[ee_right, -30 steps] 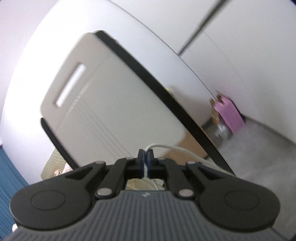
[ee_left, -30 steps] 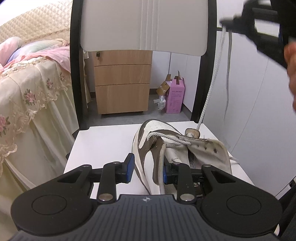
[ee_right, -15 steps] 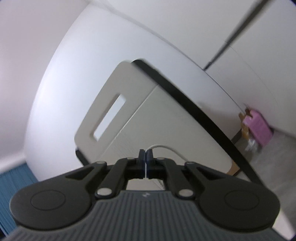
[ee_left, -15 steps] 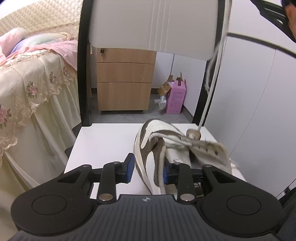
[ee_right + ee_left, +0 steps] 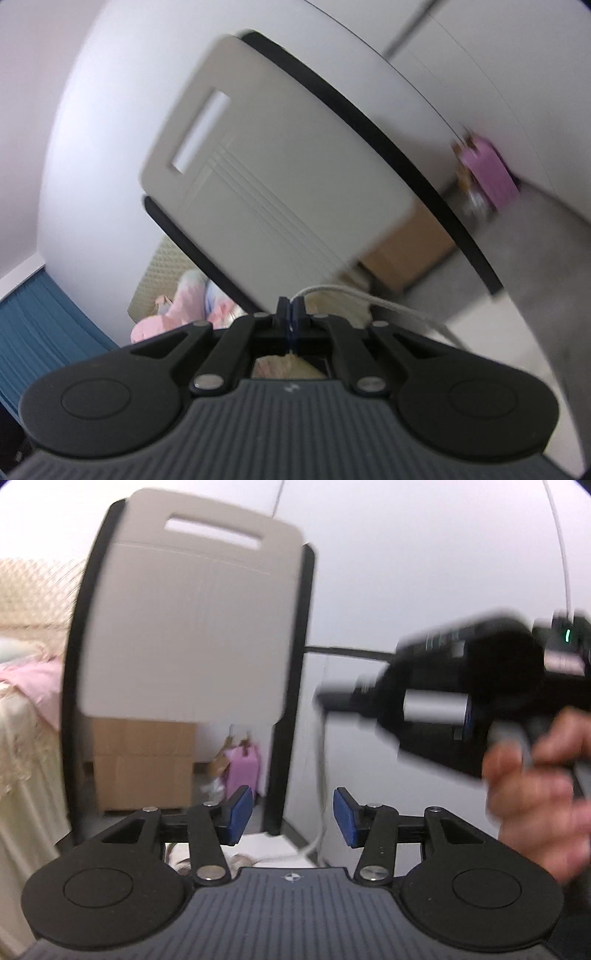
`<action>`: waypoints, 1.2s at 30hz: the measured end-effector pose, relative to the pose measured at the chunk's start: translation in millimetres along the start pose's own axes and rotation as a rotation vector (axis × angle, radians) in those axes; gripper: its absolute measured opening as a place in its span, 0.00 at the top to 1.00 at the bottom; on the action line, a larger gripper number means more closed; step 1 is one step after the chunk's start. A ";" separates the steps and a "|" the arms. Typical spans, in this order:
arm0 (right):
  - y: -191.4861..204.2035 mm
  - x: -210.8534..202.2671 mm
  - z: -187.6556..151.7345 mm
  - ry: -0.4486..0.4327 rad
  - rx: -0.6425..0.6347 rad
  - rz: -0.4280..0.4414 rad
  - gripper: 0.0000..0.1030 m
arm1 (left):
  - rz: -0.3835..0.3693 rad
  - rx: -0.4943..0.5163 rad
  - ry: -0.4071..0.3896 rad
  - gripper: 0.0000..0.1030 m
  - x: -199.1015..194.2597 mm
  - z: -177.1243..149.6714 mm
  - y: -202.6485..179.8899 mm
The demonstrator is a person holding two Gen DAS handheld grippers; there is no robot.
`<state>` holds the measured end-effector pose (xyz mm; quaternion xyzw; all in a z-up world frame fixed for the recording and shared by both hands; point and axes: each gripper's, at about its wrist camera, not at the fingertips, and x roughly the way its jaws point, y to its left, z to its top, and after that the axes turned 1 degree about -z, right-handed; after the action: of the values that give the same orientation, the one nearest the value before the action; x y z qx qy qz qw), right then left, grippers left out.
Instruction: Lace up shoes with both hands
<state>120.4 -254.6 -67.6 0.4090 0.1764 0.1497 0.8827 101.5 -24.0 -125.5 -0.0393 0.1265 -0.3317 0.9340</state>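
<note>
White cord shoelace (image 5: pixel 373 301) is the one part of the job in plain view: it runs out from the closed blue pads of the right gripper (image 5: pixel 291 314), pinched tight between them, then trails down and away to the right. In the left wrist view a blurred pale strand (image 5: pixel 320 775) hangs from the right gripper's tip towards the white chair seat (image 5: pixel 271 843). Nearest that camera, the left gripper (image 5: pixel 293 818) has just been opening its jaws, which stand apart on nothing. The shoe itself is all but hidden below its body, so how many eyelets are threaded cannot be told. Judging by the free, taut lace, threading is mid-way and tying remains. Behind stands the grey, black-framed chair back (image 5: pixel 184 627).
</note>
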 end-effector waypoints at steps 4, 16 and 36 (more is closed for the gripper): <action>-20.9 -17.3 -23.9 0.049 0.091 -0.018 0.98 | -0.036 0.034 0.018 0.51 10.3 -3.8 -11.3; -70.5 -37.3 -37.6 0.083 0.284 -0.038 0.95 | -0.100 0.230 0.088 0.93 23.7 -20.8 -47.7; -131.5 -0.3 -54.6 0.275 0.600 0.094 0.51 | -0.079 0.409 0.154 0.93 15.3 -42.5 -50.5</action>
<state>112.3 -299.8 -202.3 0.6344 0.3113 0.1853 0.6829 71.0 -72.3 -161.7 0.1714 0.1257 -0.3888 0.8965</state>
